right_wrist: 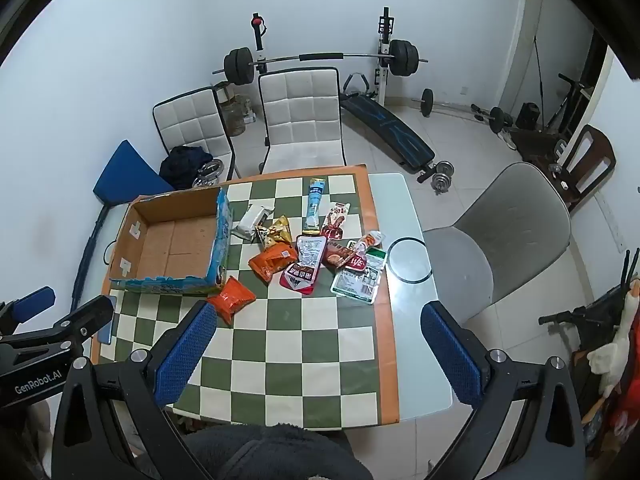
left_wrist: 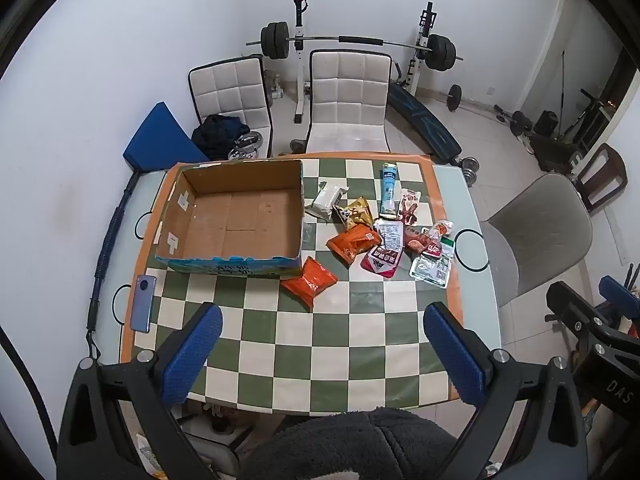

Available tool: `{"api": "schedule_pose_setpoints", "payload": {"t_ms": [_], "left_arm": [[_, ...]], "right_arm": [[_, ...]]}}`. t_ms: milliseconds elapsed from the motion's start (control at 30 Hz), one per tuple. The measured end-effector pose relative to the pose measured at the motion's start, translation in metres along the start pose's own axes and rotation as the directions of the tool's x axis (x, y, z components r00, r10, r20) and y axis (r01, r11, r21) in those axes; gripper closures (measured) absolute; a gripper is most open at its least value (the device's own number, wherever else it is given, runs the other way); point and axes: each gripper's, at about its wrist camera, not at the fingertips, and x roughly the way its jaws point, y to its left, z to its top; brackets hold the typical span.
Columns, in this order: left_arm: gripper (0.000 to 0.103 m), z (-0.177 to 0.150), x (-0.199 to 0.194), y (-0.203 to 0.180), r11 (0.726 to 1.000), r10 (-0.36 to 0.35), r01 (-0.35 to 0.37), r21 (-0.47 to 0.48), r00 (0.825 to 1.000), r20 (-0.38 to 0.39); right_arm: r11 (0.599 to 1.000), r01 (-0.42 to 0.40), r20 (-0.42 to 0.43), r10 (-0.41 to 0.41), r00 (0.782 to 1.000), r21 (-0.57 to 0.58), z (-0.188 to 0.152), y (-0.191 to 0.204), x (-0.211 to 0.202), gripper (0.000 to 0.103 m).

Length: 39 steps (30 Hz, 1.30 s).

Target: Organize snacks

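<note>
Cardboard, open-topped and bare inside — the box (left_wrist: 232, 220) sits on the left half of the checkered tablecloth (left_wrist: 320, 340), its printed blue front wall facing me. Right of it the snacks lie loose on the cloth. One orange packet (left_wrist: 309, 286) rests just off the box's near right corner, apart from the rest; a second orange packet (left_wrist: 352, 243) lies further in, touching the main heap. That heap holds a white wrapper (left_wrist: 326, 200), a yellow packet (left_wrist: 354, 212), a tall blue-and-white sachet (left_wrist: 388, 194), a red pouch (left_wrist: 382, 260) and a clear tray pack (left_wrist: 432, 268) at its right edge.

My left gripper (left_wrist: 322, 350) hangs above the near side of the table, blue pads (left_wrist: 192, 354) spread wide, nothing between them. My right gripper (right_wrist: 318, 350) is likewise wide apart and holds nothing — it hovers over the cloth's right portion. A phone (left_wrist: 143, 304) lies at the left edge.
</note>
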Motion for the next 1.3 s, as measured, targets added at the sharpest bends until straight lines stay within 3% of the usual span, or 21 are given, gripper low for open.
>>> {"api": "schedule_pose_setpoints", "payload": {"t_ms": [1300], "left_arm": [[0.0, 0.0038, -0.0019, -0.0058, 1.0, -0.006, 0.006, 0.0, 1.0, 0.006]], "right_arm": [[1.0, -0.002, 0.005, 0.002, 1.0, 0.002, 0.0012, -0.0026, 0.0, 0.0]]}}
